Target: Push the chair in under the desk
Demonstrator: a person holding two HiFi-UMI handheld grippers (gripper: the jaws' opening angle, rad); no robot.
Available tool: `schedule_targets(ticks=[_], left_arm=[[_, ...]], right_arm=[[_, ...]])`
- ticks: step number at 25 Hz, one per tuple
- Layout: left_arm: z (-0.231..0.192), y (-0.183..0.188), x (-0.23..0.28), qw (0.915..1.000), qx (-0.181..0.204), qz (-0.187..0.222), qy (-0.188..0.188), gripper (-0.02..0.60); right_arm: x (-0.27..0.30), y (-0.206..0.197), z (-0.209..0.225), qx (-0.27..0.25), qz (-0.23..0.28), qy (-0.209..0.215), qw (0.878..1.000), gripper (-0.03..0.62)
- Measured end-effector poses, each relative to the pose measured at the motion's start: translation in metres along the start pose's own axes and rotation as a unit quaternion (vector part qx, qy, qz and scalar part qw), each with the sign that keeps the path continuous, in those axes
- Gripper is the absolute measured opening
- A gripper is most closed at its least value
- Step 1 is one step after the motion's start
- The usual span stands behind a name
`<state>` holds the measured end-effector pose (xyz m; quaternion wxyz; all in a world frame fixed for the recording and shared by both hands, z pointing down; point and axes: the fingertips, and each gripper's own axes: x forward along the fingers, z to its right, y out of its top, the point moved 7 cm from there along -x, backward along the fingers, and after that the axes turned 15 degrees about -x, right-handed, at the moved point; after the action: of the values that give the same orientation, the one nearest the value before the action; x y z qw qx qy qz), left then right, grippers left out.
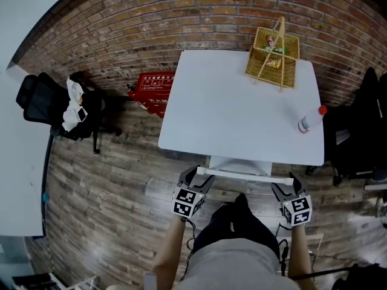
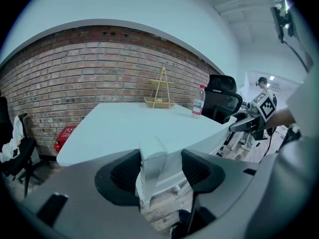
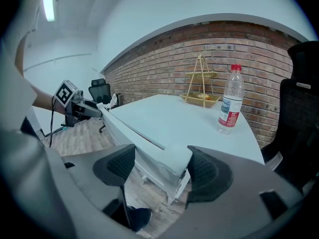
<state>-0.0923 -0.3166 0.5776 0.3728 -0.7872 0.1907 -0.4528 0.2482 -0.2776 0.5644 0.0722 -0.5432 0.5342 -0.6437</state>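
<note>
Left tool [image 2: 160,169]: jaws part-open, astride the left end of the chair [image 1: 248,174] back rail. The rail lies against the left pad, with a gap at the right pad. Not clamped.
Right tool [image 3: 160,166]: jaws part-open, astride the right end of the same rail. The rail lies against the right pad, with a gap at the left pad. Not clamped.
Chair position: back rail spans from one tool to the other. The seat lies ahead of both tools and looks largely under the counter [image 1: 230,113].
Counter: directly ahead of the tools, near edge just beyond the rail. In the head view a thin gap shows between rail and edge.
On counter: wicker basket [image 1: 273,56] far ahead, towards the right tool's side. Bottle [image 1: 309,121] is nearer, ahead and to the right of the right tool.
Progress (judgement): most of the travel appears done, with the chair nearly home.
Remaining (judgement): a short forward push on both ends to bring the back up to the counter edge, then draw the tools off the rail.
Risk (judgement): uneven push could skew the chair, since neither tool grips.
</note>
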Motion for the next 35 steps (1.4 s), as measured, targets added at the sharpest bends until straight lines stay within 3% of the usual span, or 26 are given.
schedule_targets(ticks=[35], left_arm=[[-0.007,0.025,0.032,0.9999,-0.003,0.008,0.009,0.267]], right_arm=[[0.027,0.011,0.038,-0.01,0.001,0.005,1.0,0.33]])
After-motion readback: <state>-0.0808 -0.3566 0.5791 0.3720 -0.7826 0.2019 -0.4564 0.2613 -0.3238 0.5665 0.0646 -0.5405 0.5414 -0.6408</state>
